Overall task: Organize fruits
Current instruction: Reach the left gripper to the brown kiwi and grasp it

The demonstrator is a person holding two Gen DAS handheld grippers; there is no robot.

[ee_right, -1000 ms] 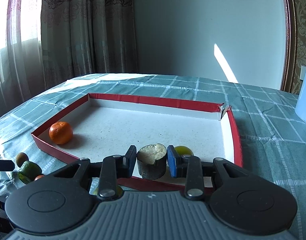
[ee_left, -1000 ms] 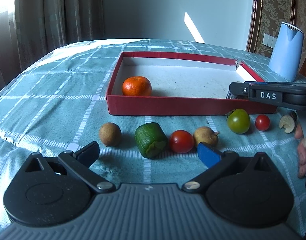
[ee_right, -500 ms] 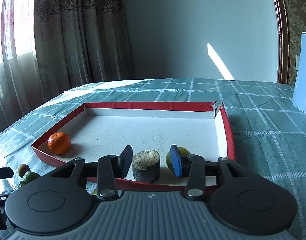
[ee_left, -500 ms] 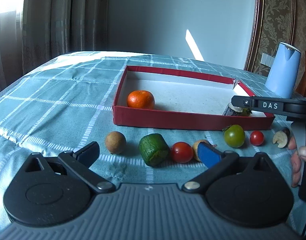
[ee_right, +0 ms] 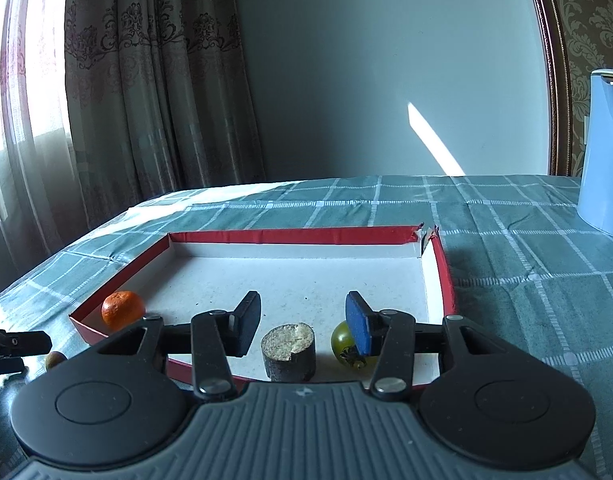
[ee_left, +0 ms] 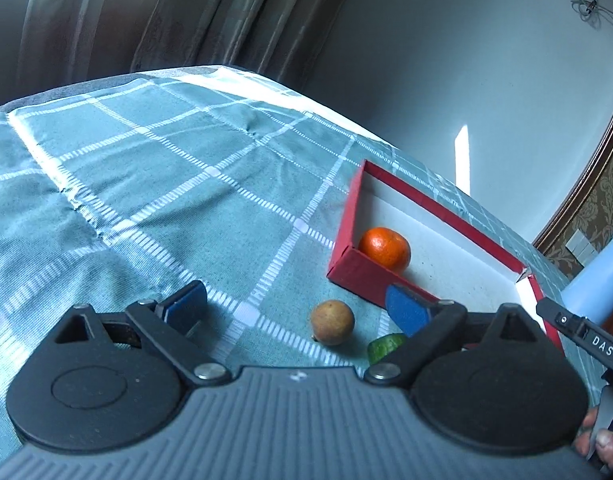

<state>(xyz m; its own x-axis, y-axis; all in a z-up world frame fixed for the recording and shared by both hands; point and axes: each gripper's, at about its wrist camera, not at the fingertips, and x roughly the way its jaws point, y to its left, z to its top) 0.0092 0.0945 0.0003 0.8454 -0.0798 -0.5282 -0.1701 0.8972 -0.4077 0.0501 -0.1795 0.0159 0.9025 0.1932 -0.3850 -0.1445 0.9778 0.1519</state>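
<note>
My left gripper (ee_left: pixel 296 308) hangs tilted over the checked cloth. Its jaws are wide and closing, with the pads touching nothing. A round brown fruit (ee_left: pixel 332 322) lies on the cloth just ahead, between the finger lines. A green cut piece (ee_left: pixel 386 346) peeks out by the right finger. An orange (ee_left: pixel 384 248) sits in the near left corner of the red tray (ee_left: pixel 362 274). My right gripper (ee_right: pixel 302 326) is open over the tray (ee_right: pixel 290 236). A dark chunk with a pale cut top (ee_right: pixel 288 350) stands free between its pads. A green tomato (ee_right: pixel 344 340) lies behind the right pad.
A pale blue kettle (ee_right: pixel 604 152) stands on the cloth to the right of the tray. The orange (ee_right: pixel 122 309) shows at the tray's left corner. A person's hand (ee_left: pixel 598 444) holds the right gripper's handle. Curtains hang behind the table's far left edge.
The right gripper's pads opened off the dark chunk, which now stands alone in the tray. The left gripper rolled and swung left, so the tomatoes dropped out of its view.
</note>
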